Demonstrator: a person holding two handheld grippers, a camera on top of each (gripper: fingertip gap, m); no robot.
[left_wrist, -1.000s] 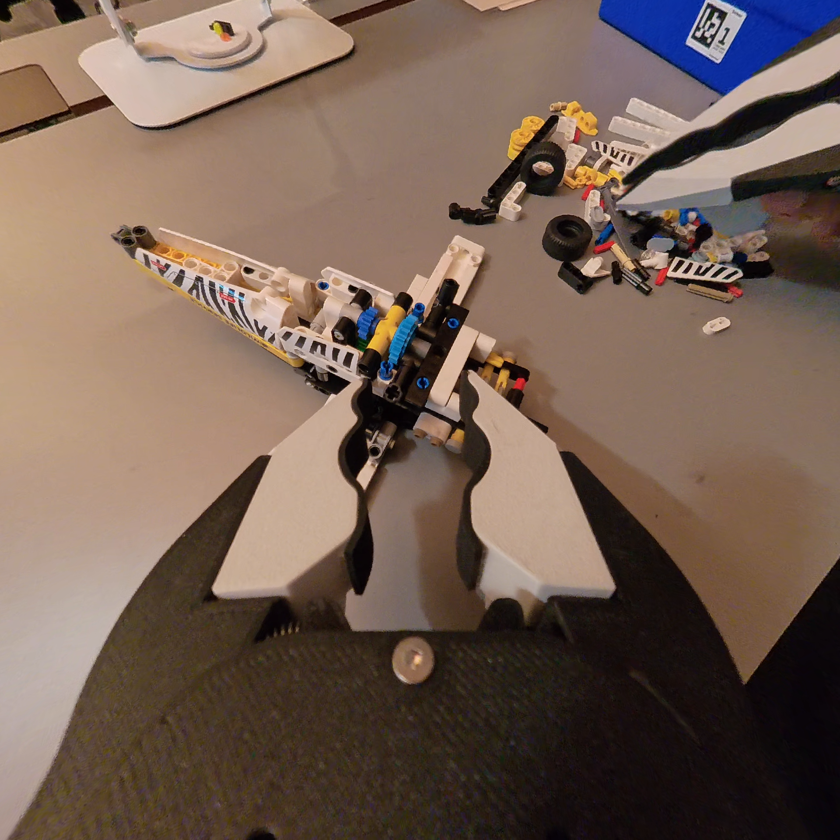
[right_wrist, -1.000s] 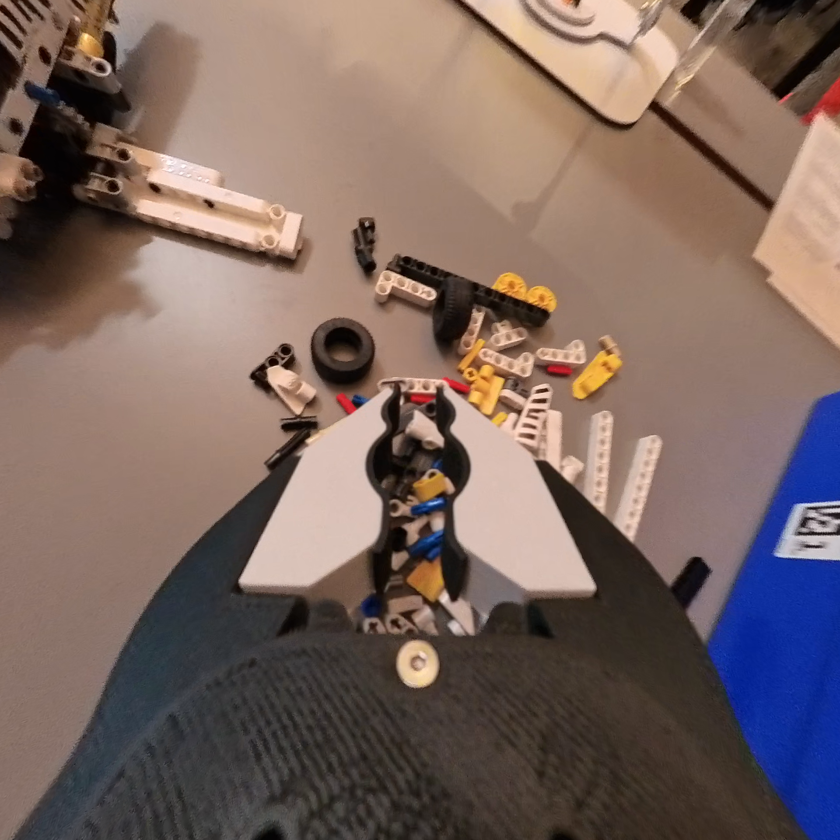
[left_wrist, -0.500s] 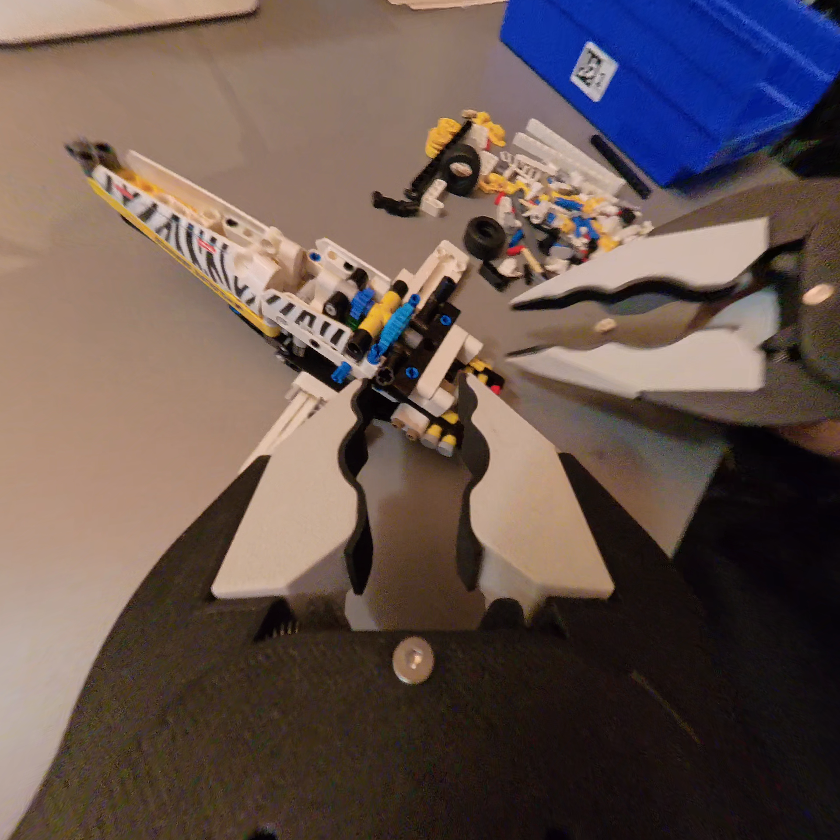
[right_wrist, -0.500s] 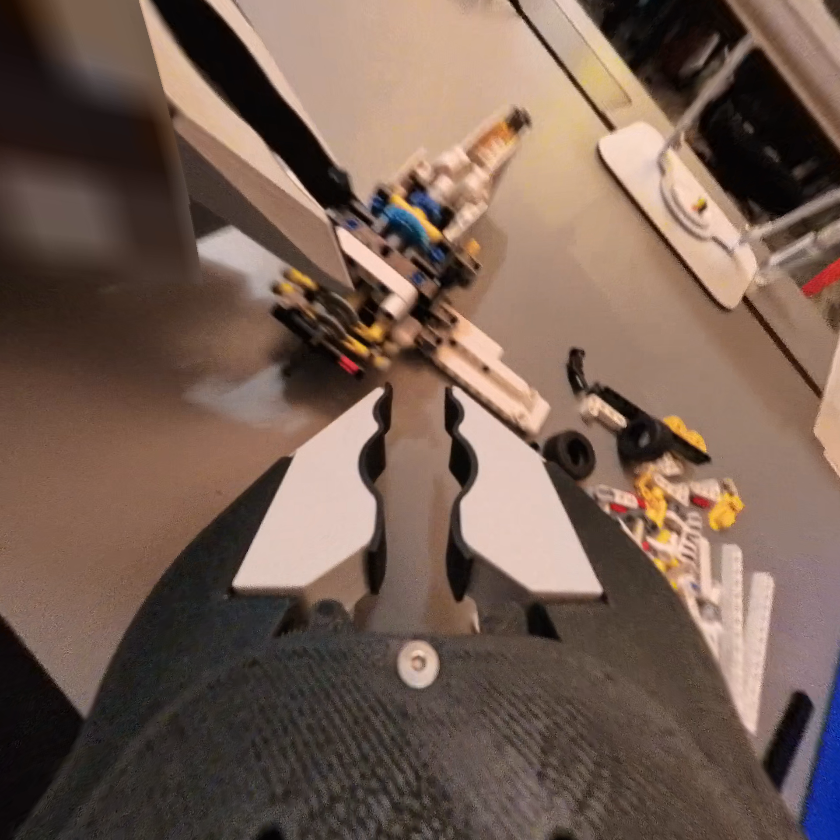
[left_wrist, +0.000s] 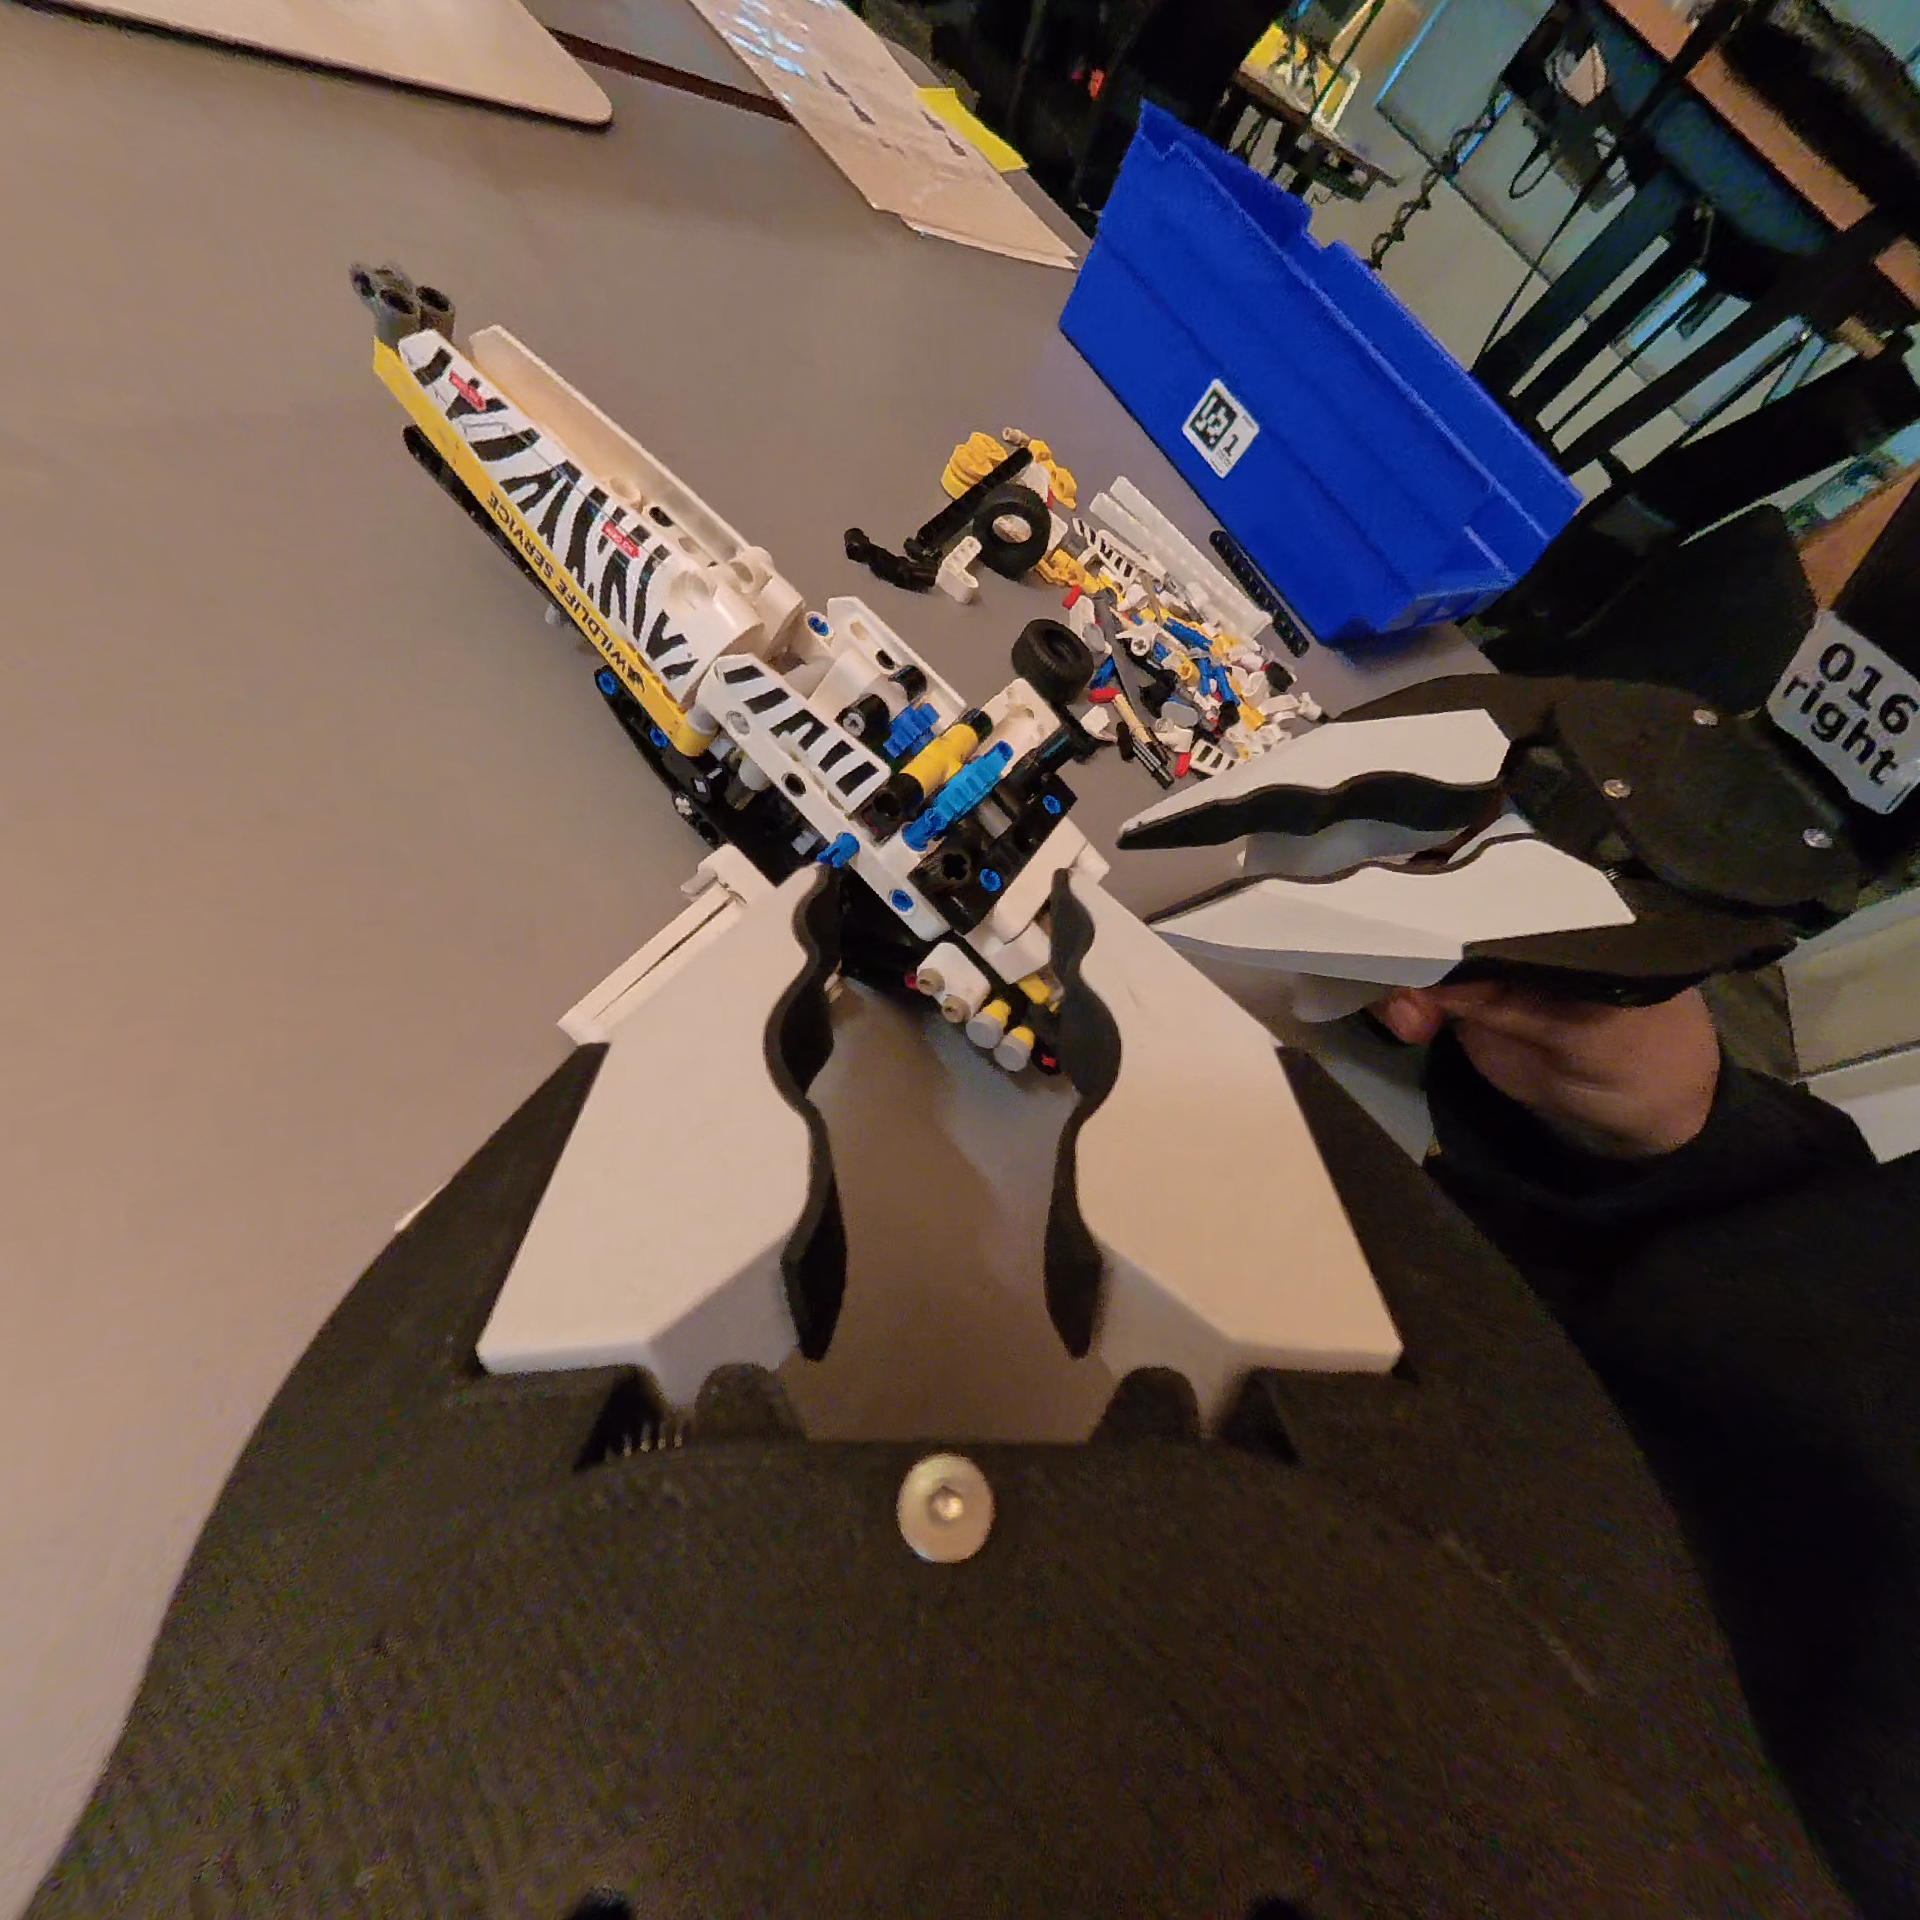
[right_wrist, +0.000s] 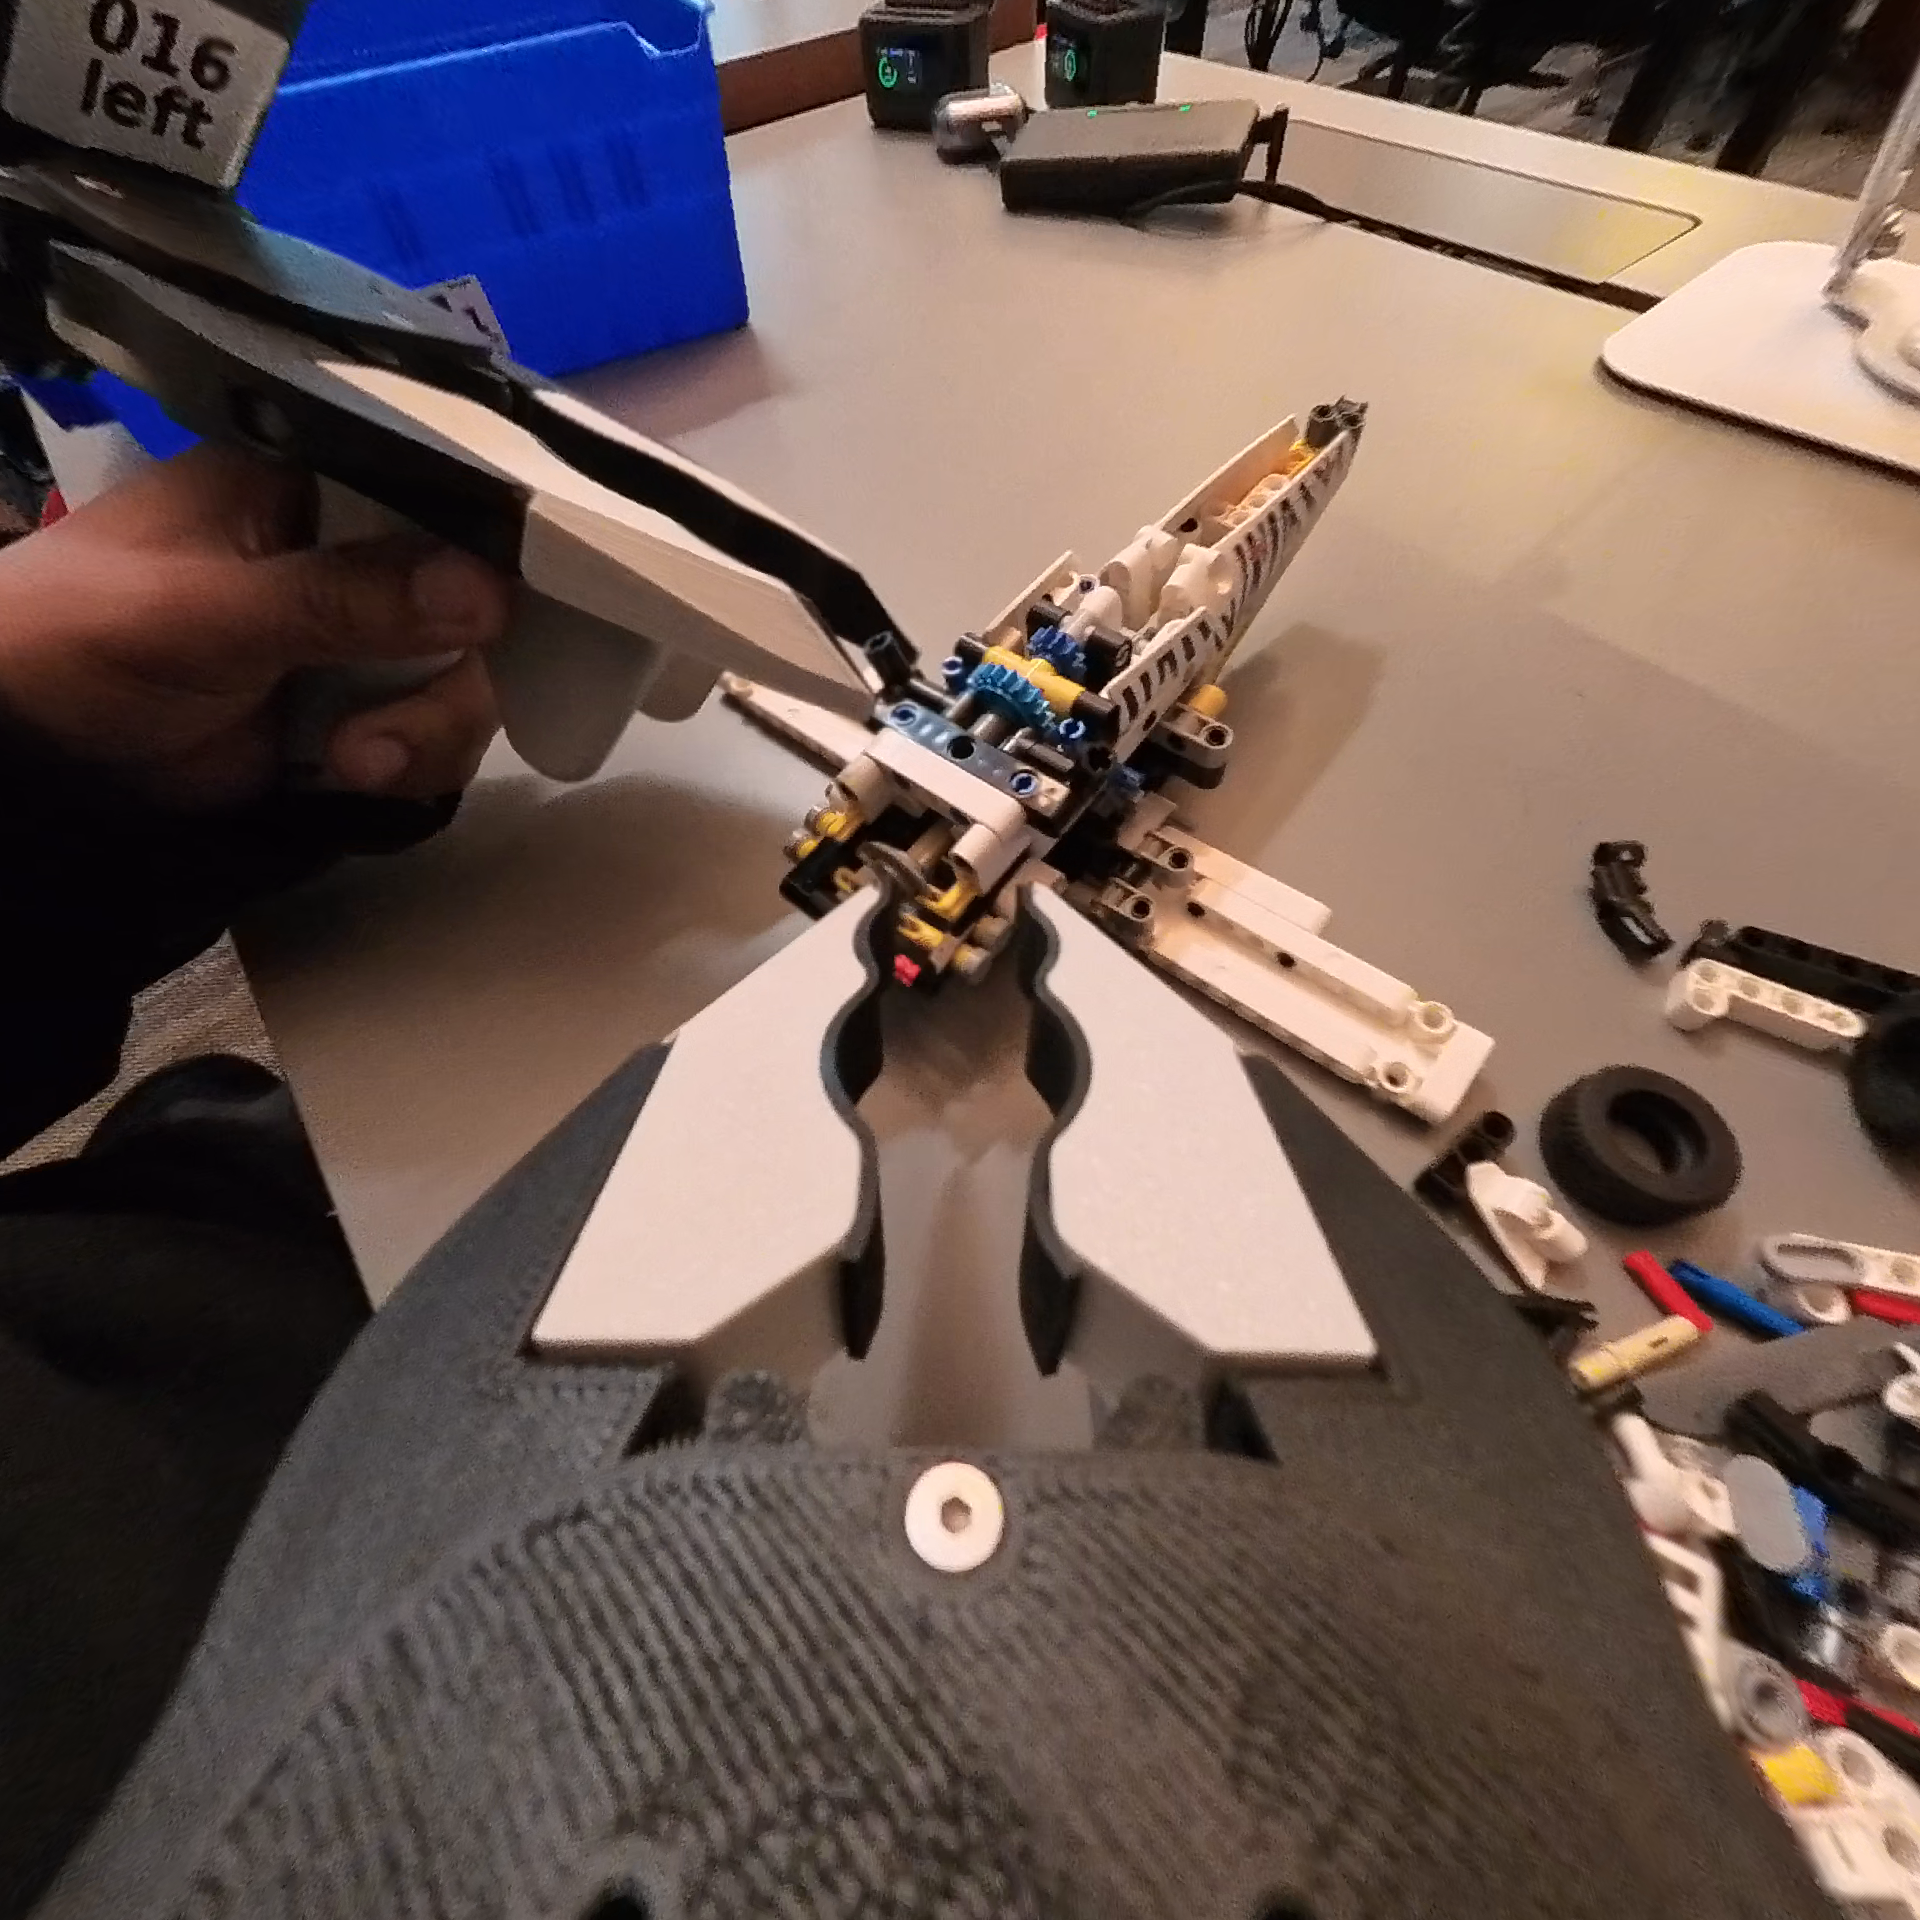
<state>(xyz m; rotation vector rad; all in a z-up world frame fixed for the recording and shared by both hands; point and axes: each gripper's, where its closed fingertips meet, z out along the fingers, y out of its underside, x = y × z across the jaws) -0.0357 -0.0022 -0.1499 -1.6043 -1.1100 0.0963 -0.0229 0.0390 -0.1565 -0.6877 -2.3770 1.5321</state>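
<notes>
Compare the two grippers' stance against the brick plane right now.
The left gripper has its fingers set wide, straddling the brick plane's blunt end. The right gripper has a narrower gap, with its tips just short of that end and nothing between them.
The left gripper lines up with the plane's body. The right gripper comes in from the side of the loose parts pile.
Both are hand-held with grey fingers, and both converge on the same end.
</notes>
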